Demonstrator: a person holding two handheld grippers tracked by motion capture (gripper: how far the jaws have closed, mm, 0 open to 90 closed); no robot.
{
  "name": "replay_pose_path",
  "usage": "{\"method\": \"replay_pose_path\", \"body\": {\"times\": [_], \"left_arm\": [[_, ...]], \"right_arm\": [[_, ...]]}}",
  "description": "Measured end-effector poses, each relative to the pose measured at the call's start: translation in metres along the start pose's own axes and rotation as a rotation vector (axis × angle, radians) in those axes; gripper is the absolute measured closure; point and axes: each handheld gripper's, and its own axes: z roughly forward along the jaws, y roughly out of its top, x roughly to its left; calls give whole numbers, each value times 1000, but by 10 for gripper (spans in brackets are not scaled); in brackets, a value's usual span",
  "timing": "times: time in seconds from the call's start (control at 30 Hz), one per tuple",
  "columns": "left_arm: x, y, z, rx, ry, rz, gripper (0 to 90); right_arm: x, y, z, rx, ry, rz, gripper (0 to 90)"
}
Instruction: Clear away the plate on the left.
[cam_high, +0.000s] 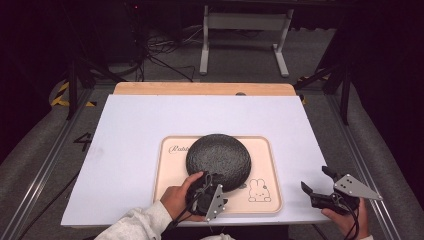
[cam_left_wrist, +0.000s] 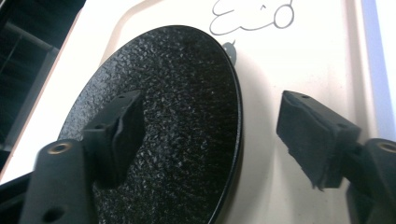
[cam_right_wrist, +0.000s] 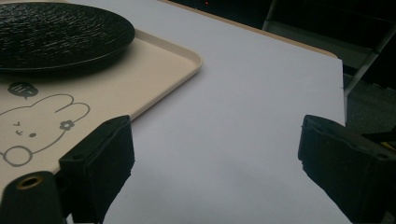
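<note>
A black, rough-textured round plate (cam_high: 218, 155) lies on a cream tray (cam_high: 267, 170) with a rabbit drawing (cam_high: 259, 191). My left gripper (cam_high: 206, 179) is at the plate's near edge, held by a hand in a light sleeve. In the left gripper view the jaws (cam_left_wrist: 210, 100) stand wide apart astride the rim of the plate (cam_left_wrist: 177, 93). One pad hangs over the plate, the other over the tray (cam_left_wrist: 289, 60), and neither presses on it. My right gripper (cam_high: 314, 178) stands open over the white tabletop, right of the tray, with nothing between its fingers (cam_right_wrist: 215, 126).
The white sheet (cam_high: 135, 130) covers the table, with a wooden strip (cam_high: 200, 89) along its far edge. A metal frame stand (cam_high: 245, 40) and cables lie on the floor beyond. The right gripper view shows the tray's corner (cam_right_wrist: 154, 70) and the plate (cam_right_wrist: 56, 32) to its left.
</note>
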Motion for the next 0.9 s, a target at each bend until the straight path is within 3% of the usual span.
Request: {"method": "replay_pose_path", "body": {"times": [0.1,0.13,0.17,0.33,0.9], "left_arm": [[2,-1,-2,-19,-6,-38,193],[5,-1,-3,-14,-6,-20,187],[7,-2,-5,-25,-4,-43,173],[13,-3,-9,-37,6,-59,145],[35,-12,-24,-55,52,-137,137]], "right_arm": [[0,0,0,-1,1,-2,113],[0,0,0,-1,0,-2,113],[0,0,0,-2,1,2,113],[0,0,0,-2,1,1,112],[0,0,0,0,4,-3,113]]}}
